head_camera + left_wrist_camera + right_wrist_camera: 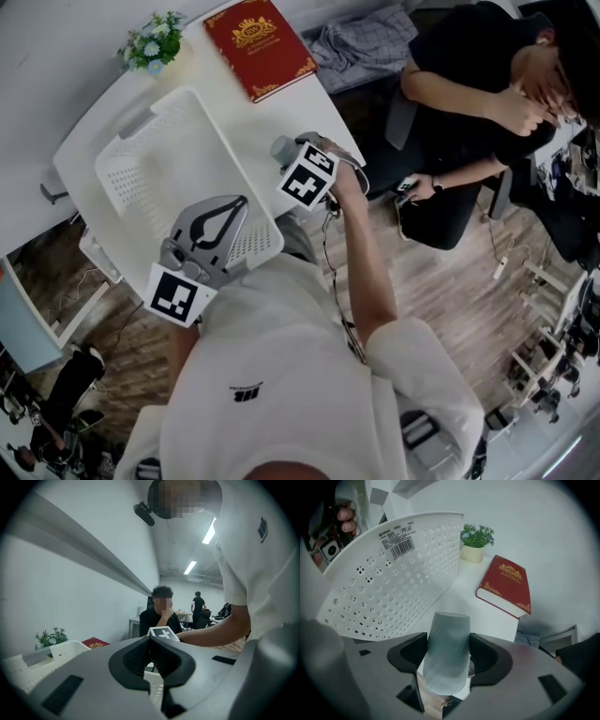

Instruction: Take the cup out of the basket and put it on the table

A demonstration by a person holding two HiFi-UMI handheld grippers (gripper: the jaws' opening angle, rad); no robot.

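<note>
Cup point(447, 656) is already out of the basket point(127, 173): right gripper point(449, 638) has its jaws clamped on the cup's sides and points steeply down, just off the basket's right rim, over the bare strip of white table point(220, 103) near the table's right edge. The cup is pale grey-blue and slightly tilted between the pads. Wood floor point(429, 705) shows just under it in the right gripper view, so it sits close to the edge; I cannot tell whether it touches the tabletop yet. On the other side, left gripper point(246, 199) hangs over the basket's near right corner, jaws together with nothing between them, only perforated basket plastic below. The basket looks empty as far as the head view shows. On the far side of the table lies a red book point(260, 47), with a small flower pot point(155, 42) to its left, both well apart from the cup. Off to the right a person in black point(469, 84) sits, not involved. Step in hand, as I judge it: the placing, with lift-out done and set-down not finished. The next move calls for lowering the cup until it stands flat on the table, further in from the edge and clear of the basket wall, then spreading the jaws and pulling up without tipping it. Risk: the tilted cup could topple off the edge on release.
</note>
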